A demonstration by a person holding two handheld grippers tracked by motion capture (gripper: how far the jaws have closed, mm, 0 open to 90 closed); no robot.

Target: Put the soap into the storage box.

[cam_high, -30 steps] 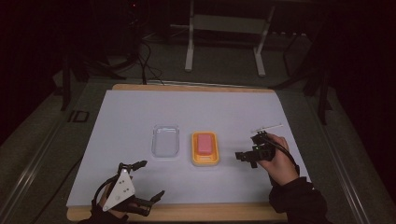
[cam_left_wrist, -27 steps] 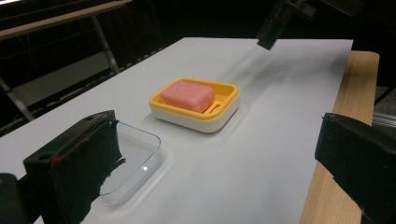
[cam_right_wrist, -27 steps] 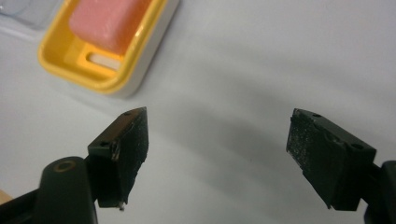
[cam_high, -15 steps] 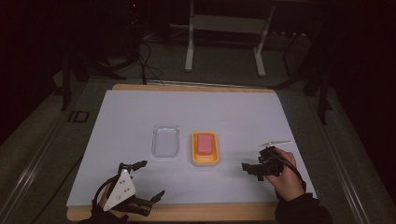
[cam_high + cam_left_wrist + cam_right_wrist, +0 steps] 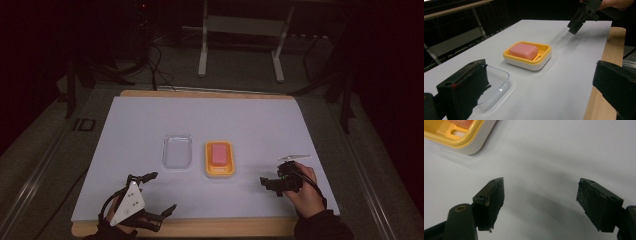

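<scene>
A pink soap bar (image 5: 219,153) lies in a yellow and white soap dish (image 5: 220,171) at the middle of the white mat. Left of it stands an empty clear plastic tray (image 5: 178,151). My left gripper (image 5: 162,191) rests at the near left edge, open wide, with nothing between its jaws; its own view (image 5: 541,72) looks over the tray (image 5: 496,85) toward the dish (image 5: 529,62). My right gripper (image 5: 269,186) hovers low over bare mat right of the dish and points left. Its jaws (image 5: 541,185) are open and empty and have just been closing a little.
The mat (image 5: 250,120) covers a wooden tabletop whose bare edge (image 5: 215,227) runs along the near side. Metal stand legs (image 5: 202,50) and cables lie on the dark floor beyond the table. My right gripper (image 5: 581,18) also shows far off in the left gripper view.
My right hand has drawn back toward the near edge and sunk closer to the mat. The left gripper, dish and tray have stayed where they were.
</scene>
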